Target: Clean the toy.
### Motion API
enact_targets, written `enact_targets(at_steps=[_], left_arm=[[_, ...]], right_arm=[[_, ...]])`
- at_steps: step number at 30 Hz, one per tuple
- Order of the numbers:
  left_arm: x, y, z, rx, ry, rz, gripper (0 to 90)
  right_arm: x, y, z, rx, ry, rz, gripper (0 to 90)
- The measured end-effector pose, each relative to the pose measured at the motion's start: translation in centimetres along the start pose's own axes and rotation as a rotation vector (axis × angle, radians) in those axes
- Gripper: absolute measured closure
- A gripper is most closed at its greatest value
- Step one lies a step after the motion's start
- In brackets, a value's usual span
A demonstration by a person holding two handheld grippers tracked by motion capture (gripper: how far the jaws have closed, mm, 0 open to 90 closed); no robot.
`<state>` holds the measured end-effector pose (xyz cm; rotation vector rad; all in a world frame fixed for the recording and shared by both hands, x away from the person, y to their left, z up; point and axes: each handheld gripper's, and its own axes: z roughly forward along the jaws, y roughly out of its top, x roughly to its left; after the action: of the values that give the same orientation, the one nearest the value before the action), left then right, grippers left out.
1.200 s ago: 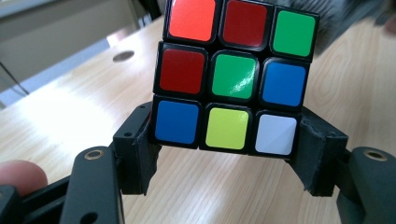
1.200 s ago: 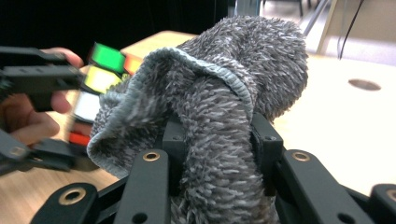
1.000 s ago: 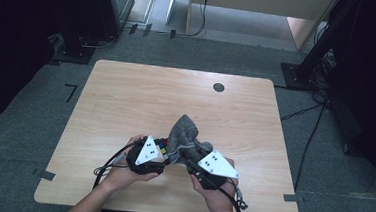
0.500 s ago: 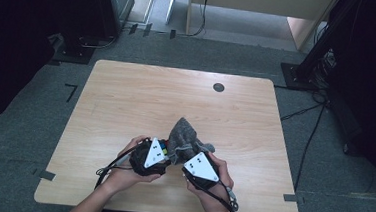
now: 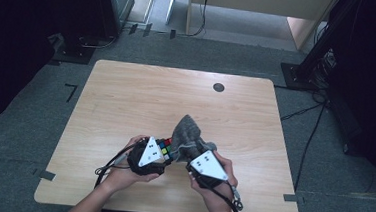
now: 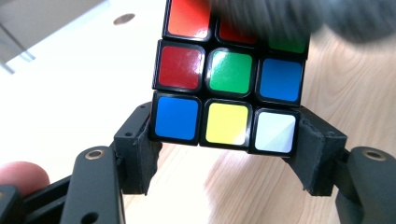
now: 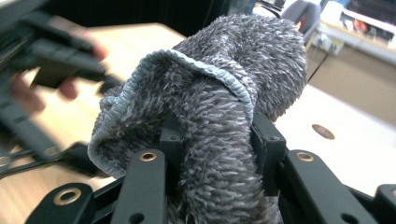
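A scrambled colour cube (image 6: 231, 74) is clamped between the two black jaws of my left gripper (image 6: 226, 140), pads pressing its lower sides. From the high view the cube (image 5: 164, 147) sits just right of the left gripper (image 5: 165, 152), near the table's front. My right gripper (image 7: 212, 140) is shut on a bunched grey fuzzy cloth (image 7: 233, 93), which bulges up above its jaws. In the high view the cloth (image 5: 188, 133) rises between the two hands and touches the cube's top, and the right gripper (image 5: 195, 156) is beside it.
The wooden table (image 5: 126, 96) has a round dark grommet (image 5: 219, 87) near its far edge. Cables trail from both grippers over the front edge. Black stands and a cabinet stand on the grey floor beyond.
The right gripper with the cloth has moved left toward the cube, so the two hands are closer. The cloth now lies against the cube.
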<state>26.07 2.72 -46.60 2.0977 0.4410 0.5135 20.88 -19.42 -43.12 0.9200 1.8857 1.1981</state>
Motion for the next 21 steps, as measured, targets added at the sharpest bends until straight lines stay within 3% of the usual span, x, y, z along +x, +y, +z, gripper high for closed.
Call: enact_targets(at_steps=[2, 4, 5, 8, 10, 14, 17, 21], left_arm=[[0.1, 0.0, -0.3, -0.039, -0.019, -0.008, 33.8], [0.0, 0.0, -0.5, -0.074, -0.036, -0.005, 33.8], [0.0, 0.1, -0.6, -0.08, -0.041, -0.004, 33.8], [-0.1, 0.0, -0.7, -0.088, -0.045, 0.007, 33.8], [0.0, 0.0, -0.9, -0.104, -0.049, 0.007, 33.8], [0.1, 0.0, -1.2, -0.126, -0.06, 0.003, 33.8], [0.1, -0.1, -1.1, -0.12, -0.058, 0.016, 33.8], [-0.3, 0.0, -1.1, -0.127, -0.068, 0.028, 33.8]], right_arm=[[-0.8, 0.0, -0.3, -0.026, 0.033, 0.068, 64.5], [-0.7, -0.1, -0.2, -0.036, 0.106, 0.077, 64.5], [-0.5, -0.3, -0.1, -0.026, 0.108, 0.07, 64.5], [-0.7, -0.7, 0.2, -0.027, 0.113, 0.083, 64.5], [-1.2, -1.0, 0.5, 0.011, 0.082, 0.078, 64.6], [-2.5, -1.7, 0.9, 0.081, 0.029, 0.115, 64.6], [-3.0, -1.3, 0.1, 0.016, 0.039, 0.151, 64.6], [-2.1, -0.2, -0.8, -0.08, 0.111, 0.134, 64.5]])
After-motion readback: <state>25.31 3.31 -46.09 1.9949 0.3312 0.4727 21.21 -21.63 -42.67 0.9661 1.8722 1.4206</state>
